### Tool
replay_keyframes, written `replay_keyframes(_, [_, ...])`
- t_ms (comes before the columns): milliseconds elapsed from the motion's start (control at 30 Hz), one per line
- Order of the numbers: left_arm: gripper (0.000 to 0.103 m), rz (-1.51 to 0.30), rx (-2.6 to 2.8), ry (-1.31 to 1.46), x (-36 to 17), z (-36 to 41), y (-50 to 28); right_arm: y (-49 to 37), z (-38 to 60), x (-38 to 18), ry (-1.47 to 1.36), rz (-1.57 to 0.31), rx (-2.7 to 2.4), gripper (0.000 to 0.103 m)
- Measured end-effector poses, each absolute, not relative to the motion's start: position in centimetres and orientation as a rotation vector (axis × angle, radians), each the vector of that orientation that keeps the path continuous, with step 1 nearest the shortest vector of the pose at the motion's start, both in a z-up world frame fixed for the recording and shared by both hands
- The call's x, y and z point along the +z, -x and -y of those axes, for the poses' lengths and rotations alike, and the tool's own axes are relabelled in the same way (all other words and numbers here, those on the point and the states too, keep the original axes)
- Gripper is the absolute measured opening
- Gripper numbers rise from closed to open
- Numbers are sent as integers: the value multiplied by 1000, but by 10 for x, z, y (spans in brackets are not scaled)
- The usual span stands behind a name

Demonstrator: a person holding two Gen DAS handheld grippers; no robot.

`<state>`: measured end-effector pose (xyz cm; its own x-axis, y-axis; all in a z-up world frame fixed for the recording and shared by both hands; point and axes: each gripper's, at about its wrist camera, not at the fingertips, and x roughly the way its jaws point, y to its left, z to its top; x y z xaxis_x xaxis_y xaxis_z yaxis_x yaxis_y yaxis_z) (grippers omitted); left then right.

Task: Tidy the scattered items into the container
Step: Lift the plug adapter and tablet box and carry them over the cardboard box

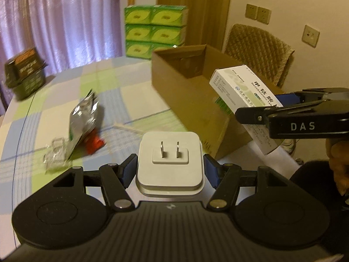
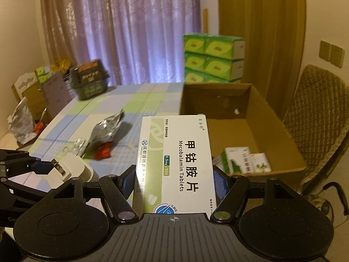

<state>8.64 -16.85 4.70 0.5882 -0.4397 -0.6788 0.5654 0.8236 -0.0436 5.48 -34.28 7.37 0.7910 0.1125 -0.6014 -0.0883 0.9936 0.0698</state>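
My left gripper (image 1: 169, 168) is shut on a white plug adapter (image 1: 170, 166), prongs facing forward, held above the table's near edge. In the right wrist view that adapter (image 2: 72, 170) shows at lower left. My right gripper (image 2: 173, 183) is shut on a white and green medicine box (image 2: 174, 163), held just left of the open cardboard box (image 2: 261, 135). From the left wrist view, the medicine box (image 1: 242, 96) hangs over the cardboard box's (image 1: 187, 91) near corner. Small green and white boxes (image 2: 242, 160) lie inside. A silver foil bag (image 1: 84, 118), a red packet (image 1: 93, 145) and a clear blister pack (image 1: 55, 155) lie on the table.
The checked tablecloth (image 1: 65, 91) covers a round table. A dark green basket (image 1: 24, 74) stands at its far left. Green tissue boxes (image 1: 156, 30) are stacked behind the cardboard box. A woven chair (image 2: 314, 120) stands right of the box. Clutter (image 2: 26, 118) lies beyond the table's left edge.
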Motion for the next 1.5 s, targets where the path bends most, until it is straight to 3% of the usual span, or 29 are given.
replay_keyframes(367, [60,-677,-672,-185,73,230,-112,-80,397,101,-25,-592,23,72])
replay_keyframes(733, [60,-670,-741,-175,72,285,-146,-108,443,89,-65,-643,-16,73])
replay_keyframes(1500, [60,-708,-741,-145,51,311,-182,-138,461,69,-57,-682,-18,73])
